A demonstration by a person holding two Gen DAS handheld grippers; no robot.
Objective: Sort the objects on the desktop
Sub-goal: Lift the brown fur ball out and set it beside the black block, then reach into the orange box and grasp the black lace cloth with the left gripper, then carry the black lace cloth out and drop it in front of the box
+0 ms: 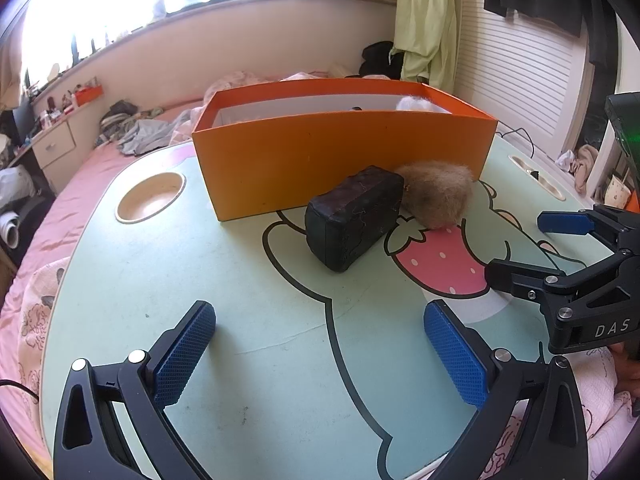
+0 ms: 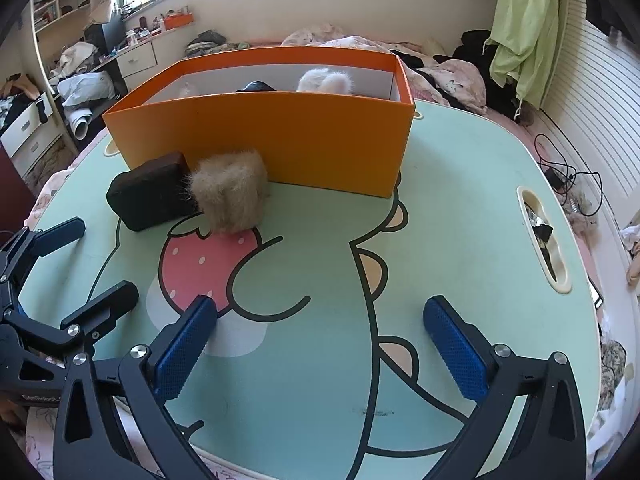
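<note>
An orange box (image 1: 340,160) stands at the back of the mint-green cartoon table (image 1: 200,280). A white fluffy item (image 2: 326,80) and a dark item (image 2: 256,87) lie inside it. A black cracked block (image 1: 352,216) and a tan furry item (image 1: 436,196) lie on the table against the box's front wall; both also show in the right wrist view, the block (image 2: 148,196) and the furry item (image 2: 230,192). My left gripper (image 1: 320,356) is open and empty, in front of the block. My right gripper (image 2: 320,356) is open and empty, to the right of the left one.
The table sits on a pink bed. It has a round cup recess (image 1: 150,196) at the left and a slot (image 2: 542,240) at the right holding small items. Black cables (image 2: 568,176) lie beyond the right edge. Clothes and drawers stand behind.
</note>
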